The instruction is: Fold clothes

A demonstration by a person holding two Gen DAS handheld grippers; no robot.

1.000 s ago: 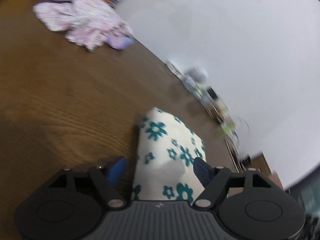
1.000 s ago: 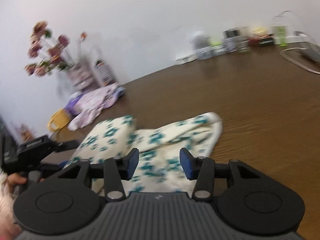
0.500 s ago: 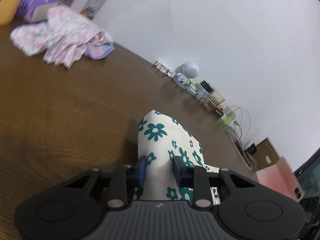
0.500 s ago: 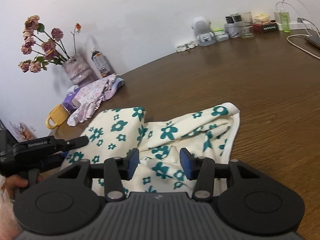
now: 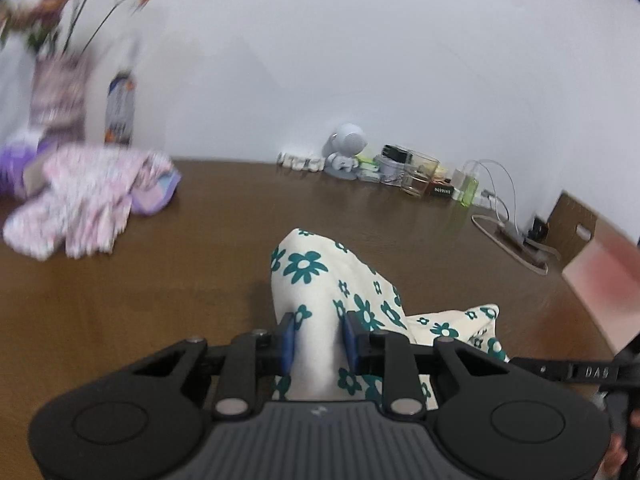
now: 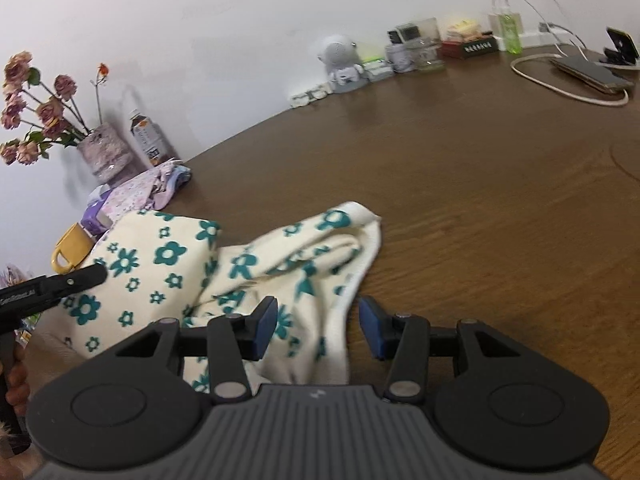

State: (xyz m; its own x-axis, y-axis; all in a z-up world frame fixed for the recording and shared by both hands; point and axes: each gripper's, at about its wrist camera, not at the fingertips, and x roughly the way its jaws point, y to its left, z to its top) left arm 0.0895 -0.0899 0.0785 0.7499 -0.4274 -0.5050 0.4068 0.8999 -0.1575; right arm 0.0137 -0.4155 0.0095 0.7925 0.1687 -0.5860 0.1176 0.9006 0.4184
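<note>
A cream garment with teal flowers lies partly bunched on the brown wooden table. My left gripper is shut on a raised fold of it, cloth pinched between the blue pads. In the right wrist view the same garment spreads from left to centre, its left part held up by the left gripper. My right gripper stands open over the garment's near edge, cloth lying between and under its fingers.
A pile of pink floral clothes sits at the far left beside a vase of flowers, a bottle and a yellow mug. Small items line the wall. A phone and cable lie far right.
My left gripper went from wide open to shut on the garment's fold and swung round toward the wall. The right gripper stayed open over the cloth, which shifted slightly.
</note>
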